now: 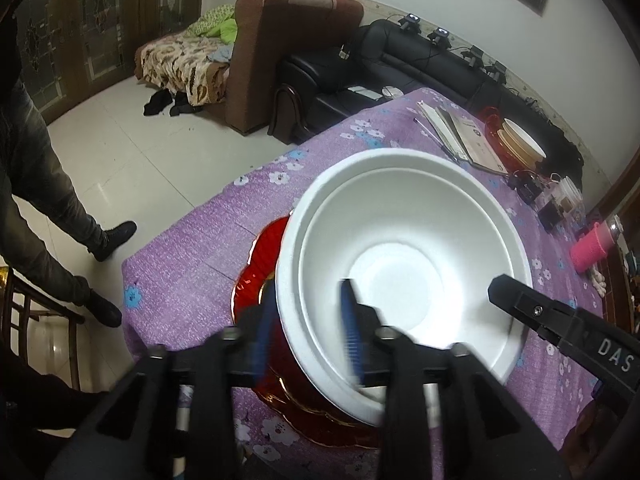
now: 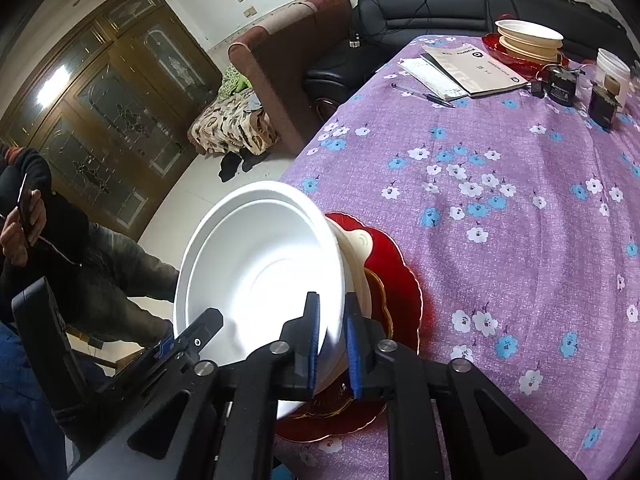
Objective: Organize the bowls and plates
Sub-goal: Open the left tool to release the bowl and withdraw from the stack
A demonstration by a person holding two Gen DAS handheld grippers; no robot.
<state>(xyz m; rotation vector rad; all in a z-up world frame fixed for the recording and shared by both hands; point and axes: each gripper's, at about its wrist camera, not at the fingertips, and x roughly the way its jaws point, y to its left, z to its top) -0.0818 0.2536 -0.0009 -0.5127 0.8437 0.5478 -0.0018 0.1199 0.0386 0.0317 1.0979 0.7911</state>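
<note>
Purple floral cloth covers the counter (image 2: 500,200) before us, with a white tiled floor, a brown sofa (image 1: 288,48) and a black leather sofa (image 2: 440,4) beyond its far edges. Near the counter's front edge sits a red plate (image 2: 400,280) with a scalloped gold rim, and over it we hold a white bowl (image 1: 400,256), with a second white bowl nested inside it. Our left tongs (image 1: 310,328) straddle the bowl's near rim, one blue pad outside and one inside, with a gap still showing, so we cannot tell if they grip. Our right tongs (image 2: 334,344) are clamped on the opposite rim of the white bowl, which tilts up off the plate. At the far end of the counter rests a stack of cream bowls (image 2: 528,40) on another red plate, beside some booklets (image 2: 468,66) and a pen (image 2: 424,95). A seated person (image 2: 52,240) in dark clothes is at the left.
</note>
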